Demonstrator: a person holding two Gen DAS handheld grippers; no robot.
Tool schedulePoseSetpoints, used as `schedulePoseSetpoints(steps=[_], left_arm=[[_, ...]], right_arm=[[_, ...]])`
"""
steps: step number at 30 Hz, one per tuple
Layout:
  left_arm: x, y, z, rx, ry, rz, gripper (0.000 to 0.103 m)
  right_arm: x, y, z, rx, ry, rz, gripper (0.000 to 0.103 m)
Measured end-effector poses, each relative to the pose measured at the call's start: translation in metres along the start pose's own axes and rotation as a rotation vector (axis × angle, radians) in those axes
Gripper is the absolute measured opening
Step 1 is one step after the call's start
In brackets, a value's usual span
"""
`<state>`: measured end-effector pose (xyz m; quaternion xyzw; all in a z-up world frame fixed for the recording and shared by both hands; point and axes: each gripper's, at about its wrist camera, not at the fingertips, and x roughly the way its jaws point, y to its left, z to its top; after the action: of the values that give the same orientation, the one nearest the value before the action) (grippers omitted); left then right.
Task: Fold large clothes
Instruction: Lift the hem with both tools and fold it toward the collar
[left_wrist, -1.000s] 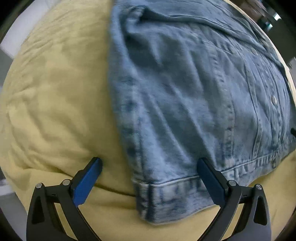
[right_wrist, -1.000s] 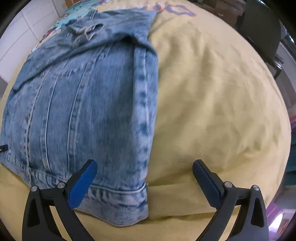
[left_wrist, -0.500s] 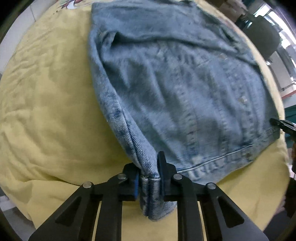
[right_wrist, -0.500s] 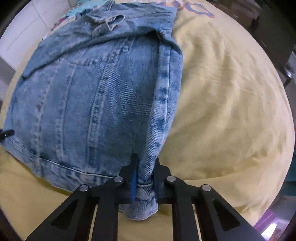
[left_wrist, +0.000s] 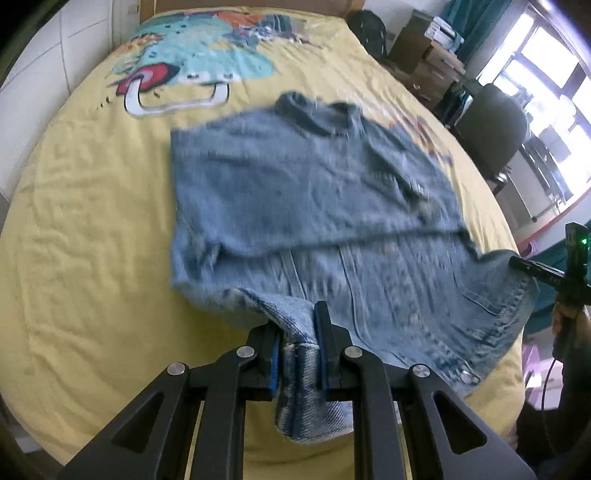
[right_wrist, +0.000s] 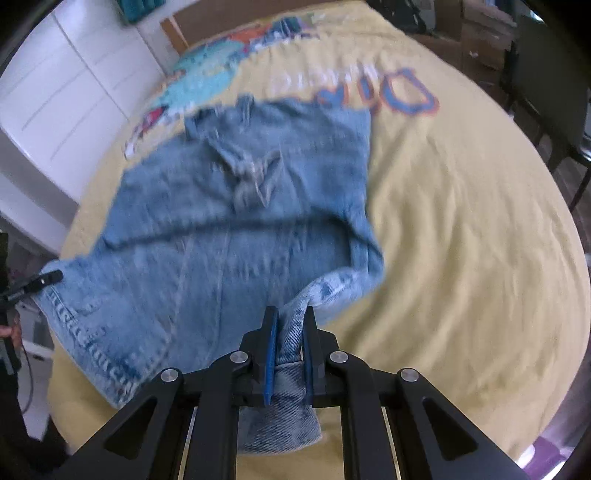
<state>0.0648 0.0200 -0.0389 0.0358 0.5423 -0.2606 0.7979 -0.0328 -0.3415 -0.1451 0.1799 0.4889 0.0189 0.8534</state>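
The denim jacket (left_wrist: 314, 206) lies lengthwise on the yellow bedspread (left_wrist: 85, 229), collar toward the headboard; the left gripper (left_wrist: 297, 354) and right gripper (right_wrist: 290, 354) each clamp a hem corner.

Under me is a bed with a wrinkled yellow cotton sheet (left_wrist: 85, 229) printed with a teal, red and white cartoon (left_wrist: 184, 70) near its head and orange-and-blue lettering (right_wrist: 402, 92) to one side. On the sheet lies a faded blue denim jacket (left_wrist: 295, 192); its collar end rests flat, its hem end is raised off the sheet.
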Motion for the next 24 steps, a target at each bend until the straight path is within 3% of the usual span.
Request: schedulePoseSetpoints(steps=[9, 10, 14, 18, 24], left_arm=[[-0.018, 0.040, 0.095, -0.101, -0.100, 0.001, 0.012], [-0.016, 0.045, 0.111, -0.112, -0.106, 0.001, 0.012], [0.006, 0.070, 0.164, -0.168, -0.096, 0.005, 0.012], [0.055, 0.086, 0.190, -0.185, -0.027, 0.059, 0.012], [0.098, 0.096, 0.187, -0.195, 0.013, 0.105, 0.012]], right_arm=[[-0.024, 0.001, 0.100, -0.006, -0.151, -0.002, 0.010], [-0.023, 0.001, 0.113, -0.005, -0.162, -0.007, 0.000], [-0.016, -0.002, 0.176, -0.011, -0.198, -0.062, 0.000], [0.031, -0.005, 0.216, -0.028, -0.084, -0.076, 0.000], [0.102, -0.009, 0.206, -0.052, 0.061, -0.098, 0.000]])
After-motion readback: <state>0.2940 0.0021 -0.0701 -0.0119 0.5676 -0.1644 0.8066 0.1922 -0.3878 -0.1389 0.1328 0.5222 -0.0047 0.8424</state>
